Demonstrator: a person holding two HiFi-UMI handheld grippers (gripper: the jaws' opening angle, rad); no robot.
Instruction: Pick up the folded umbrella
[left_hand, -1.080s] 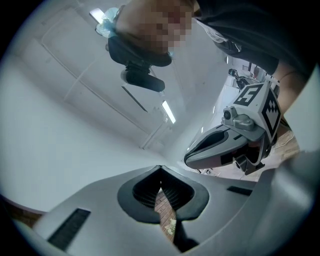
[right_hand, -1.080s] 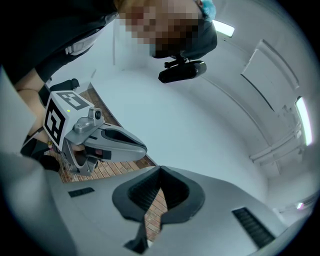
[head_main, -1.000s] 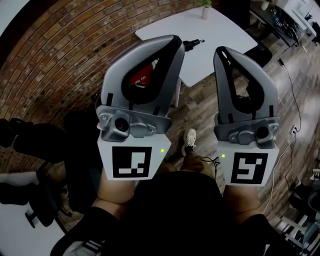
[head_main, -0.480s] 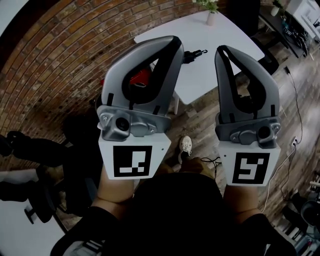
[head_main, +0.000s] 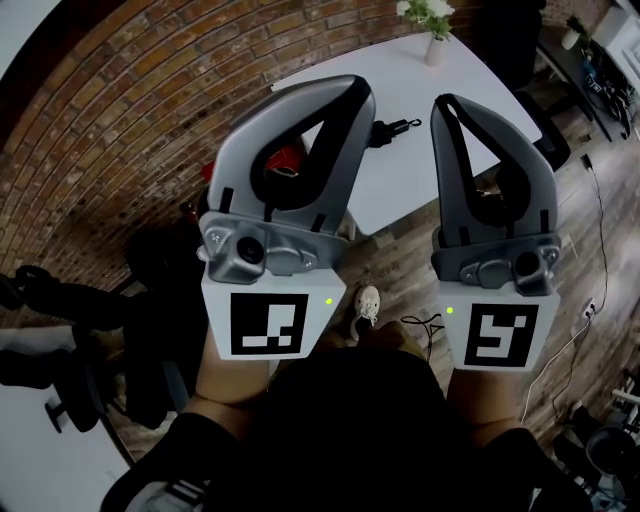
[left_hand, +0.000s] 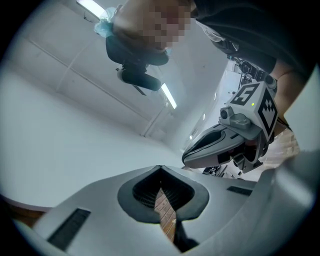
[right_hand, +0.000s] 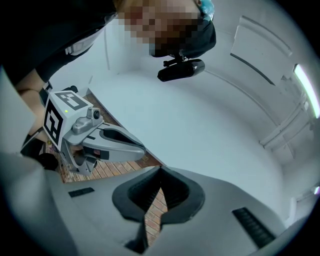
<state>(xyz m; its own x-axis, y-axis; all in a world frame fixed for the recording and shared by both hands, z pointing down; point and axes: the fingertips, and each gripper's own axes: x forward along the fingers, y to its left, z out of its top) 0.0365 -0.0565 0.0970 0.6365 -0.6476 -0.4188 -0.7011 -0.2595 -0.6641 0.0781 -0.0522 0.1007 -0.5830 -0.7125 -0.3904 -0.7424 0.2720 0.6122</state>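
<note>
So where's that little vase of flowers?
In the head view it's at the top, right of centre: the vase stands near the far edge of the white table.

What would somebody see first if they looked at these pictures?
Two big grey grippers fill the middle of the head view, the left gripper and the right gripper, both shut and empty. Each carries a black-and-white marker cube. Ahead of them stands a white table by a brick wall.

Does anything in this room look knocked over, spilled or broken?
Nothing stands out. The flower vase stands upright on the white table, and nothing visible looks spilled or damaged.
</note>
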